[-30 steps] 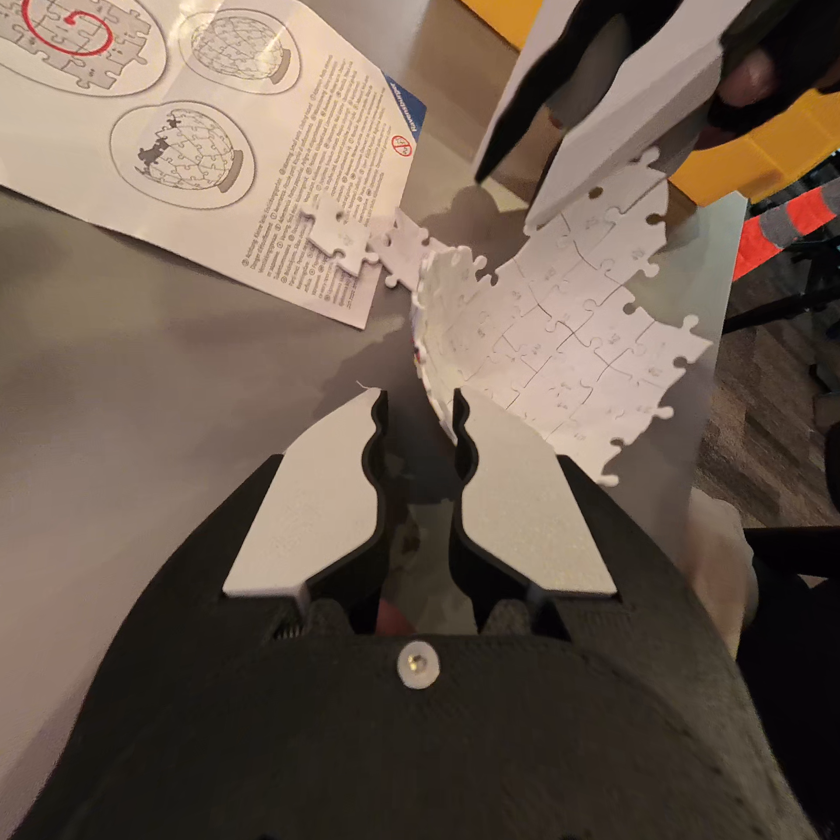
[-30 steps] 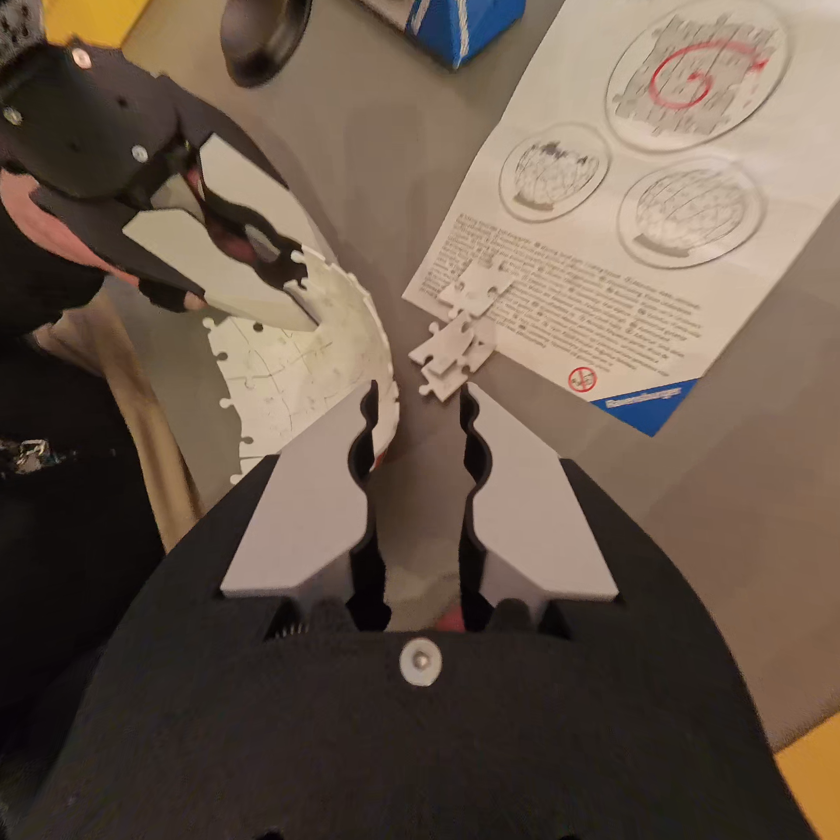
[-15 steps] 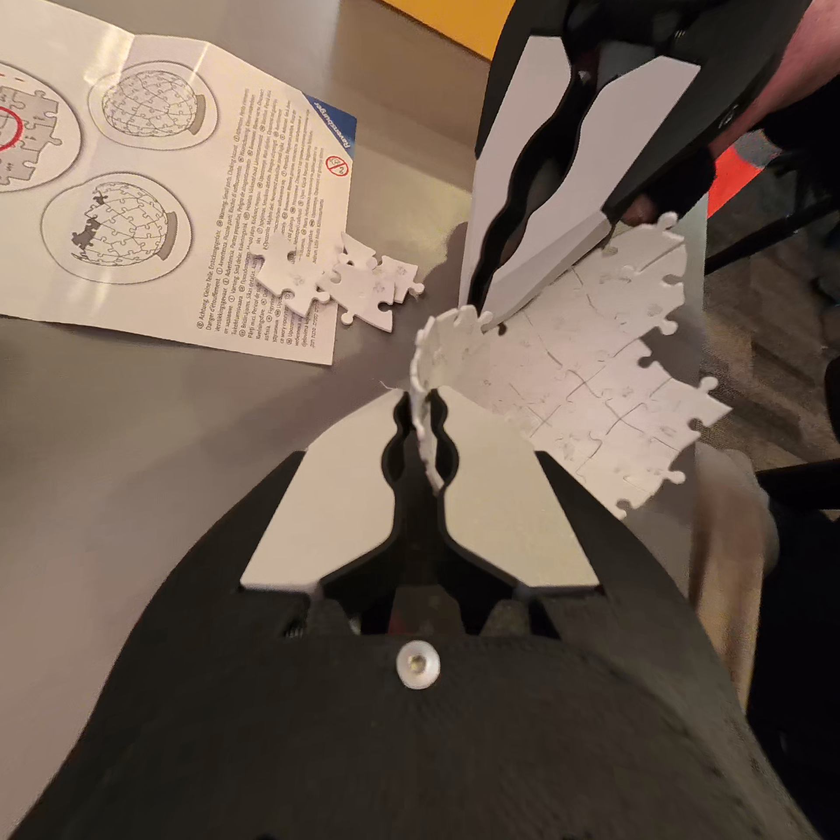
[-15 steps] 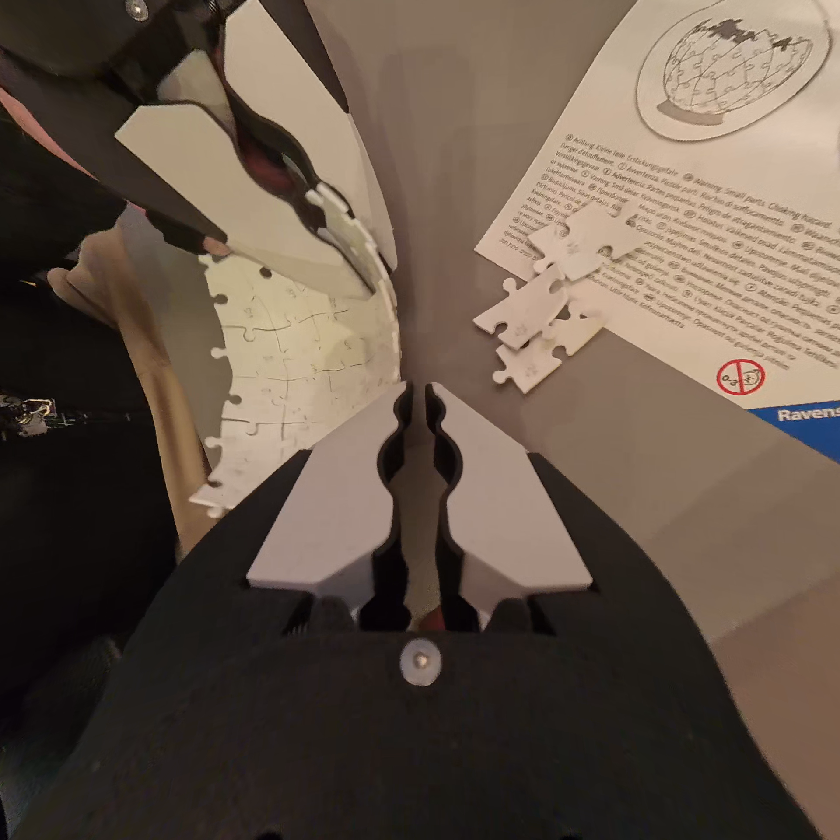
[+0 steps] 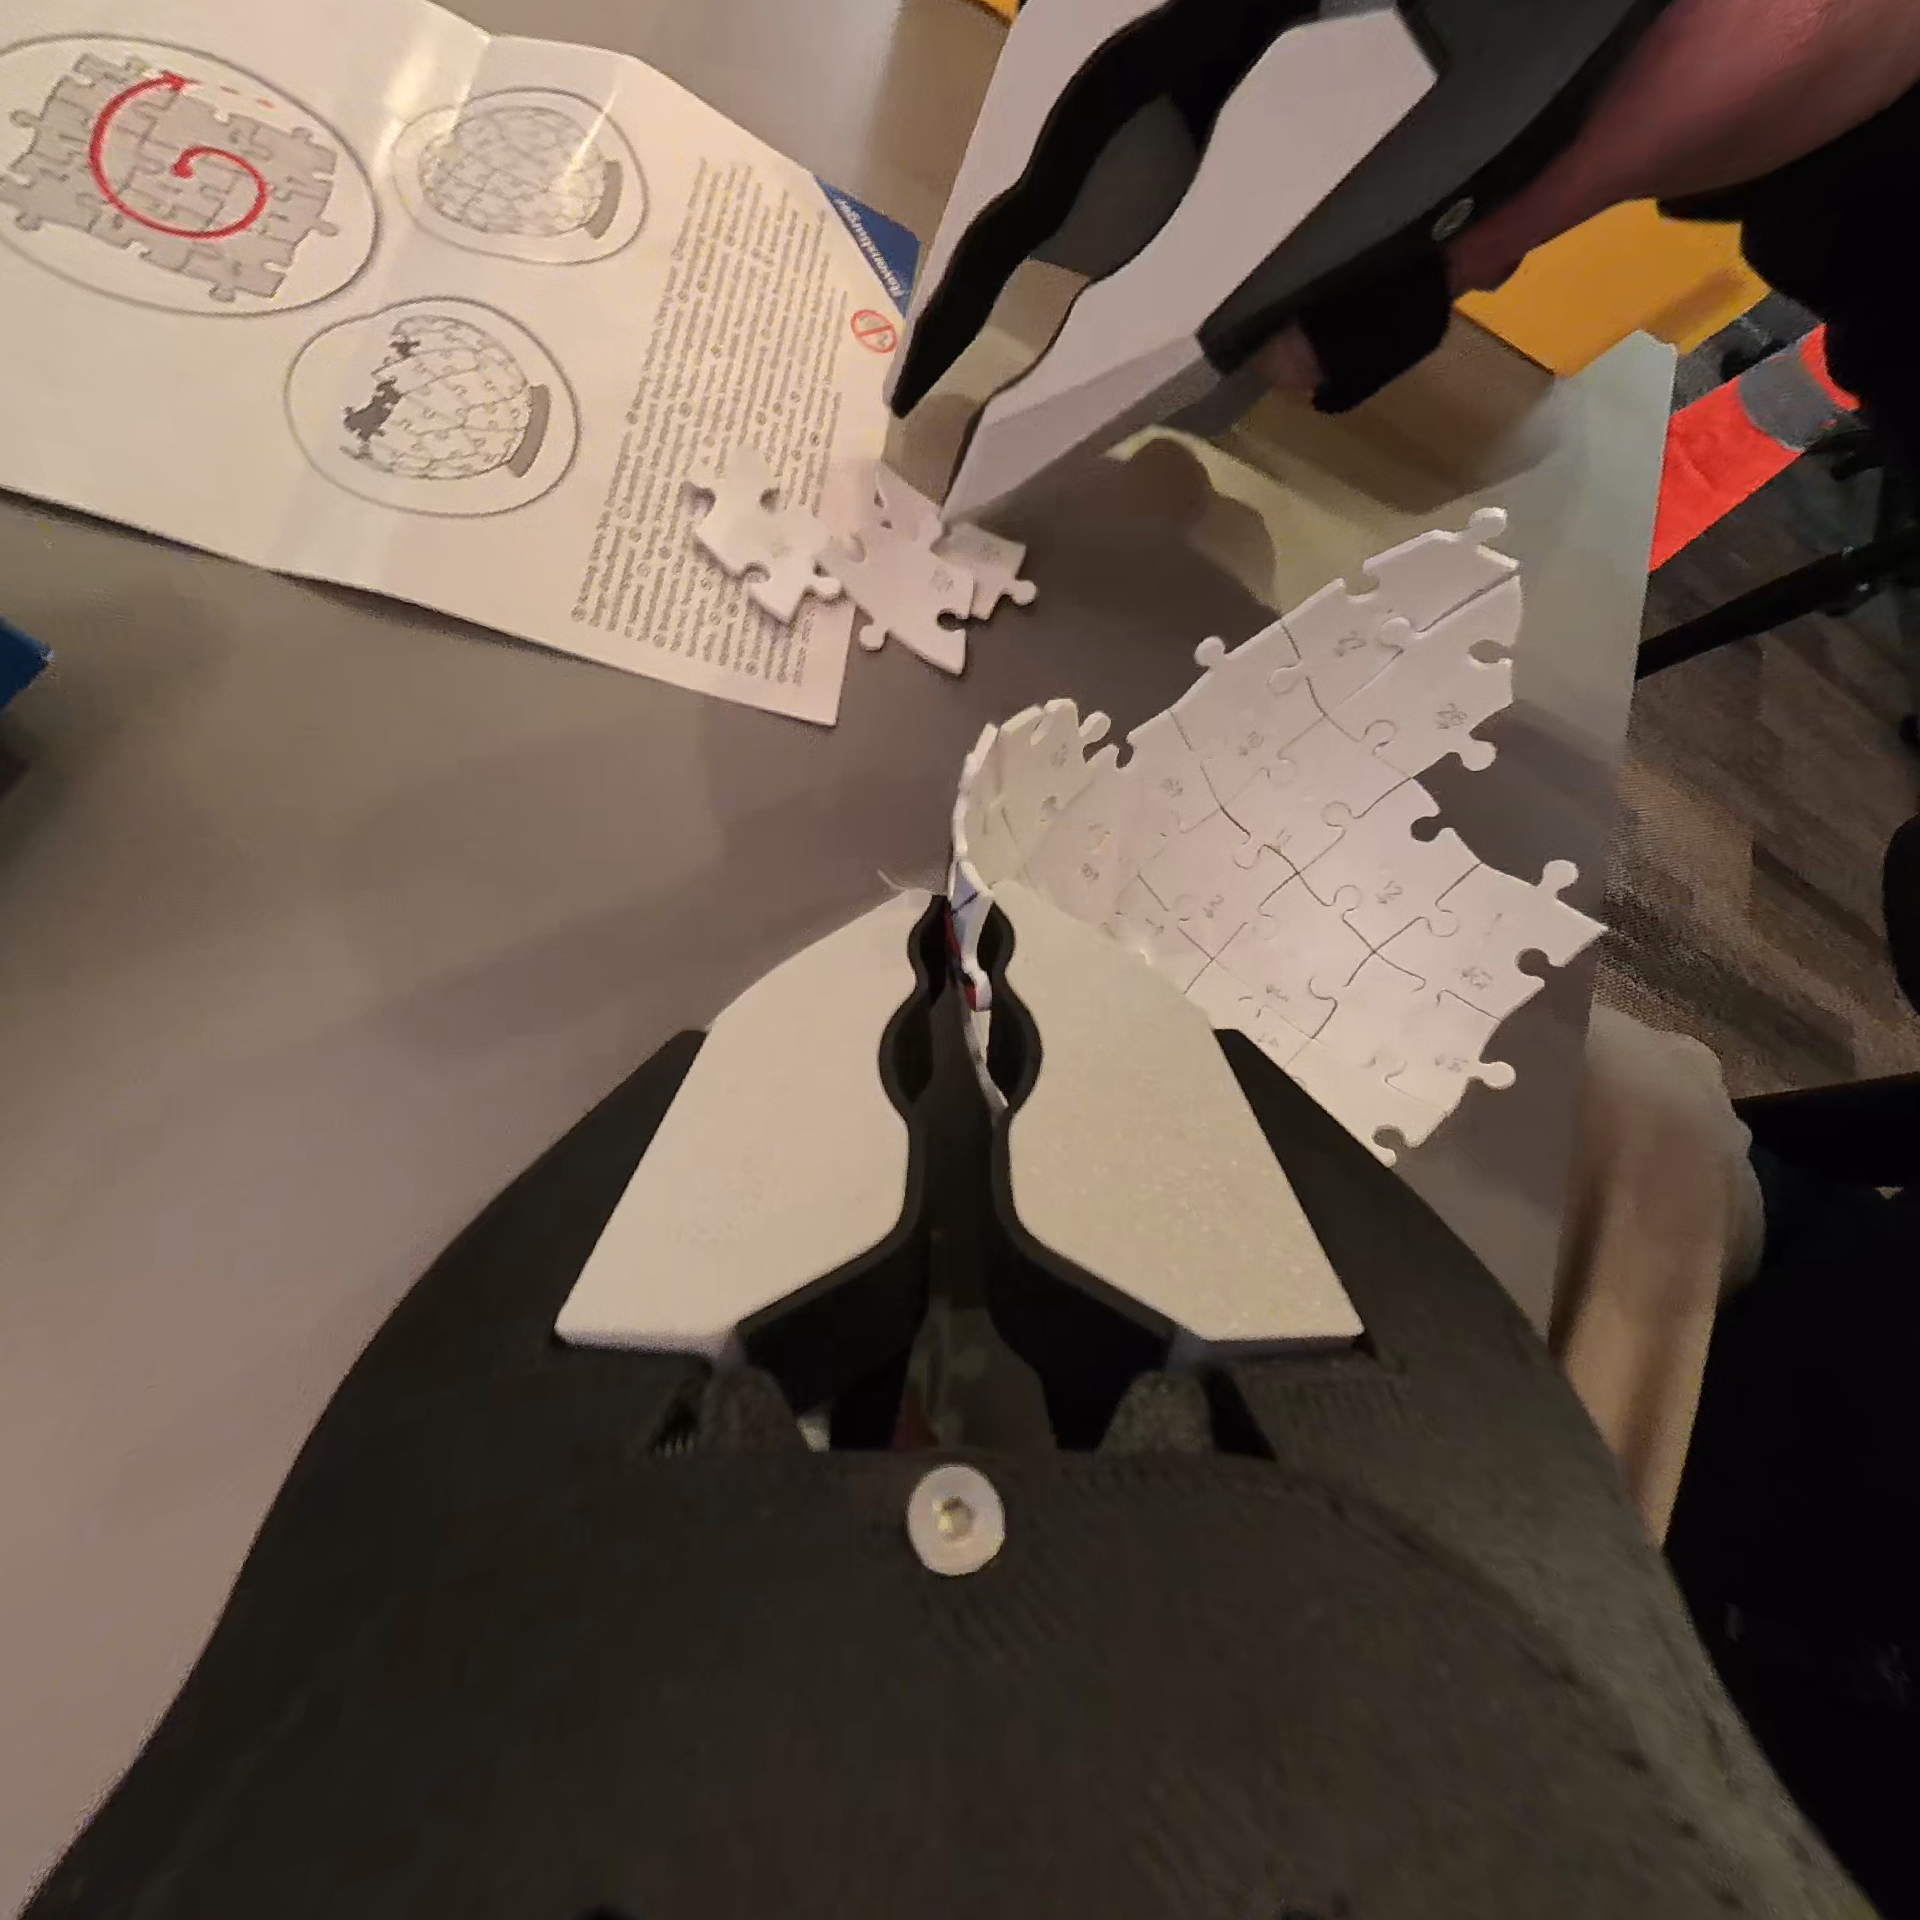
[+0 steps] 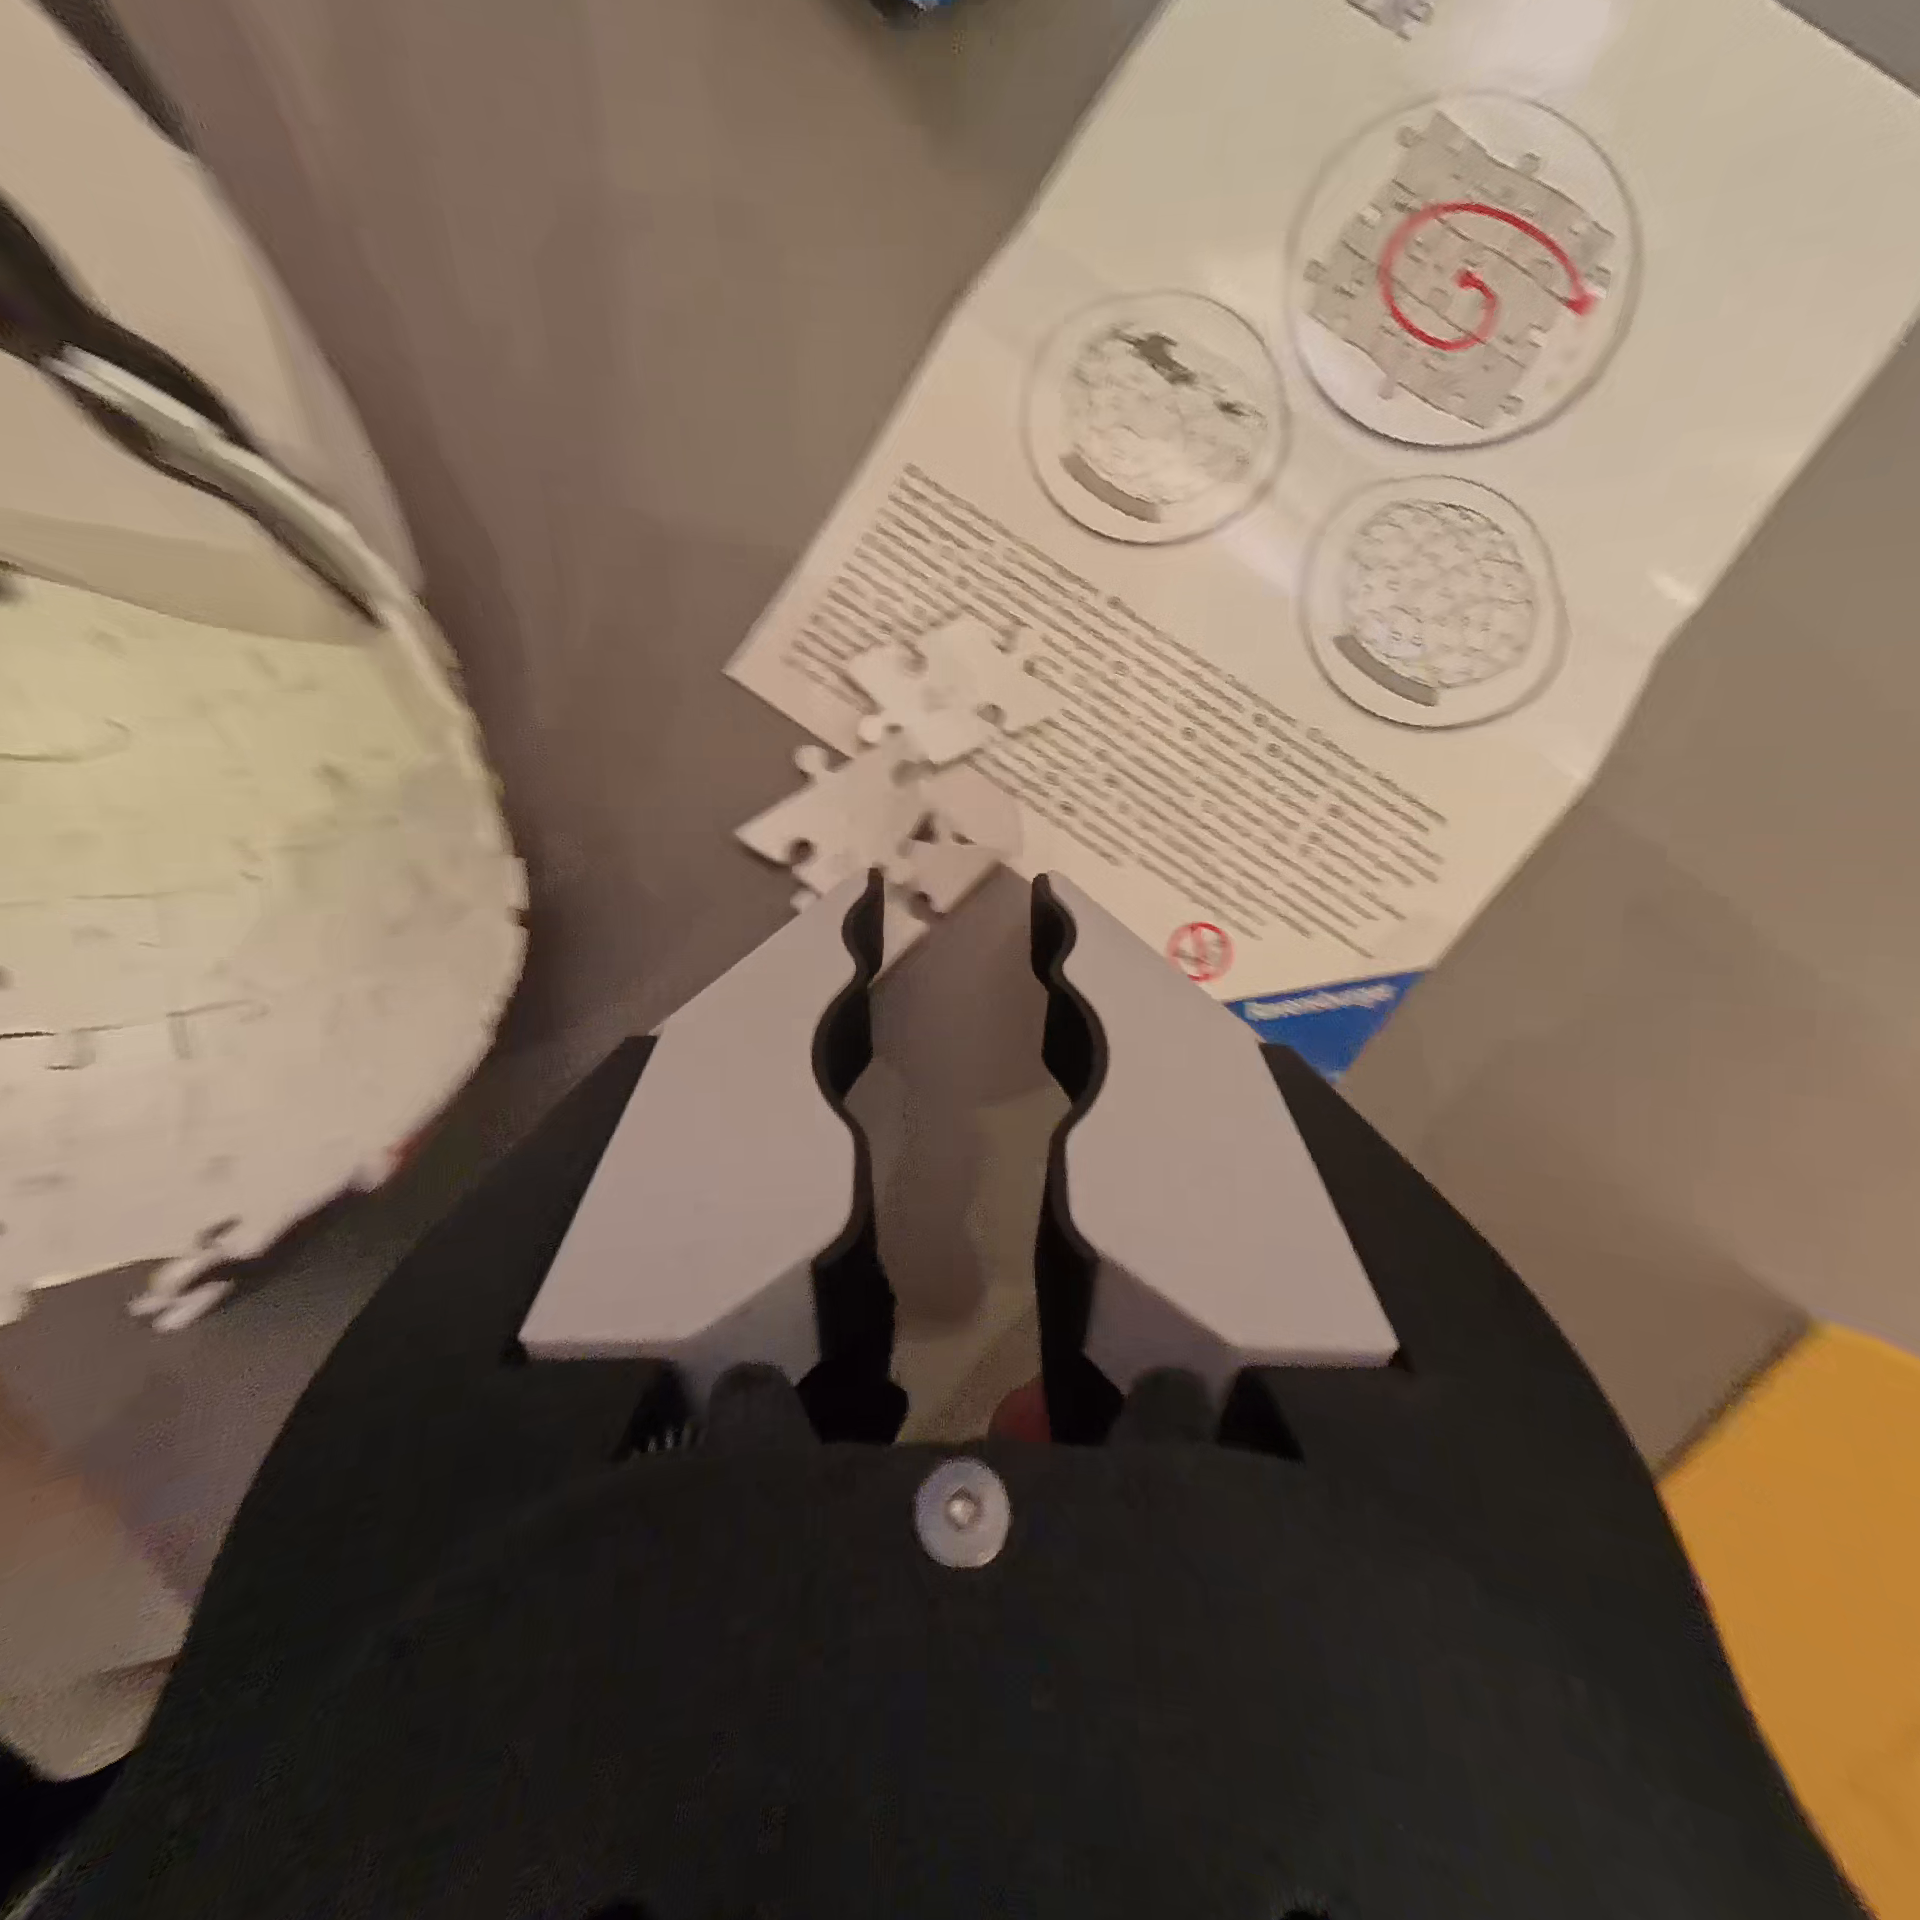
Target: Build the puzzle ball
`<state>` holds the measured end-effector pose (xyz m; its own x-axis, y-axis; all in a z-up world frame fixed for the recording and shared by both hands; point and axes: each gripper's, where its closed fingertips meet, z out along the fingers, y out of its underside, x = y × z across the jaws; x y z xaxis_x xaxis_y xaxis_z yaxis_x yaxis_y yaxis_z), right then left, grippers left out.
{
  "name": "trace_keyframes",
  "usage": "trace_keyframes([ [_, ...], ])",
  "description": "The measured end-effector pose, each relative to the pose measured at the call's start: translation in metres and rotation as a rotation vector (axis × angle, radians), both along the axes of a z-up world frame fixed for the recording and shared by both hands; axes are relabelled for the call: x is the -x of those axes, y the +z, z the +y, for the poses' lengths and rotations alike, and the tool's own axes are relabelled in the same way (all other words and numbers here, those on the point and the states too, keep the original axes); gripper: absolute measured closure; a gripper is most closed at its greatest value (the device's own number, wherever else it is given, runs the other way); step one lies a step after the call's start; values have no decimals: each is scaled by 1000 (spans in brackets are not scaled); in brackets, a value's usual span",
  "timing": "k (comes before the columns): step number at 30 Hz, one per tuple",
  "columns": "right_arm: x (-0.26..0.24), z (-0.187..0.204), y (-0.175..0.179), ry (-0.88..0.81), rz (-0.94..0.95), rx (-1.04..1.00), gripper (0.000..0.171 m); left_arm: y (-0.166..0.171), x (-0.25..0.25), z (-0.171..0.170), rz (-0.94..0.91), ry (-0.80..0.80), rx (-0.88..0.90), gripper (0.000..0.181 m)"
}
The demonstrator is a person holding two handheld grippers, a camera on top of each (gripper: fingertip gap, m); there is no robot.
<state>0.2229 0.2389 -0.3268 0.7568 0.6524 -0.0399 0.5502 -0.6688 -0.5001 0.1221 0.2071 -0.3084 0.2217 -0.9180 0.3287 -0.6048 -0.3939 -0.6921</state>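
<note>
The partly built puzzle ball is a curved white shell of joined pieces (image 5: 1330,862), held up off the grey table. My left gripper (image 5: 961,935) is shut on its near-left rim. The shell shows blurred at the left of the right wrist view (image 6: 239,883). A few loose white pieces (image 5: 894,561) lie overlapping at the corner of the instruction sheet (image 5: 416,312). My right gripper (image 6: 956,894) is open, its tips just at the near edge of the loose pieces (image 6: 894,758). It also shows in the left wrist view (image 5: 928,457), pointing down at them.
The instruction sheet (image 6: 1351,520) lies flat on the grey table (image 5: 312,935). A yellow object (image 6: 1818,1507) sits at the lower right, beyond the table edge. The table's right edge is just behind the shell, with floor (image 5: 1766,883) beyond it. Across from one pair of fingers to the other is roughly 11 centimetres. The yellow object (image 6: 1818,1507) is closer to my right gripper, around 15 centimetres from its tips; the left tips are 30 centimetres off.
My left gripper closed on the shell's rim and holds it. My right gripper left the shell, moved over to the loose pieces and opened.
</note>
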Motion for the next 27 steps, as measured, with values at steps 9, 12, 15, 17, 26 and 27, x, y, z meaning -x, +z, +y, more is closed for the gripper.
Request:
trace_keyframes([
  [9, 12, -9, -6, 157, -44, -23, 132, -1, 14, 3, -9, 26, 3, 176],
  [12, 16, -12, -8, 158, -40, -11, 132, -2, 16, 3, -17, 27, 9, 176],
  [15, 19, -6, -8, 110, -14, -26, 148, -3, 18, 3, -27, 32, 17, 177],
  [17, 21, -5, -8, 112, -7, -30, 150, -3, 19, 3, -29, 33, 20, 176],
  [26, 29, -26, -3, 69, 64, 51, 150, -3, 24, 5, -34, 42, 32, 177],
  [27, 26, -33, -5, 74, 48, 88, 149, -3, 25, 4, -32, 38, 32, 177],
])
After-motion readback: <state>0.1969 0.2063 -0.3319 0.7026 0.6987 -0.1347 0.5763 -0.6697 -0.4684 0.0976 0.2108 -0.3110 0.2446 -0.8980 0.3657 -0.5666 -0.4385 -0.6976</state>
